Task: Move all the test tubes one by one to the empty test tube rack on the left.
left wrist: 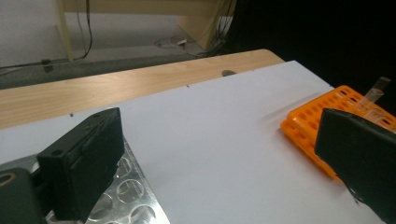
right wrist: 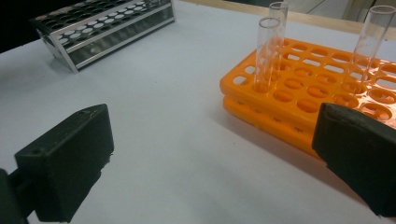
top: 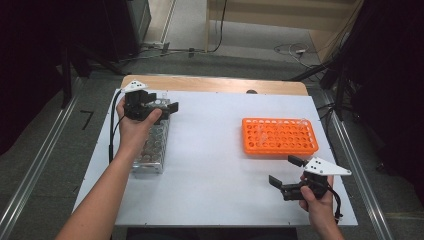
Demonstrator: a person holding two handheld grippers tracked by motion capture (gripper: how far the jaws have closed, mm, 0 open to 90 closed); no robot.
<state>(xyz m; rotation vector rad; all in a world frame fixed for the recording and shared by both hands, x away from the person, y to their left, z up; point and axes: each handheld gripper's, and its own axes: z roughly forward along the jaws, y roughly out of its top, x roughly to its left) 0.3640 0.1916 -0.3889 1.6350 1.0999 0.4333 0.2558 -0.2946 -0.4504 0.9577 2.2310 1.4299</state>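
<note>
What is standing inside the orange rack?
The orange rack holds three clear test tubes, upright in its holes. The other visible holes look empty; the right gripper's jaw covers one corner.

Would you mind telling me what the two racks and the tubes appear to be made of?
Orange rack: probably moulded plastic, uniform matte colour. Silver rack: likely metal, shiny reflective plates. Tubes: clear glass or plastic; the pictures can't settle which.

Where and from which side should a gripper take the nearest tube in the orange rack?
Grip the nearest tube on its bare glass above the orange rack, coming in level from the open table side. It stands upright, its foot sunk in a hole.
</note>
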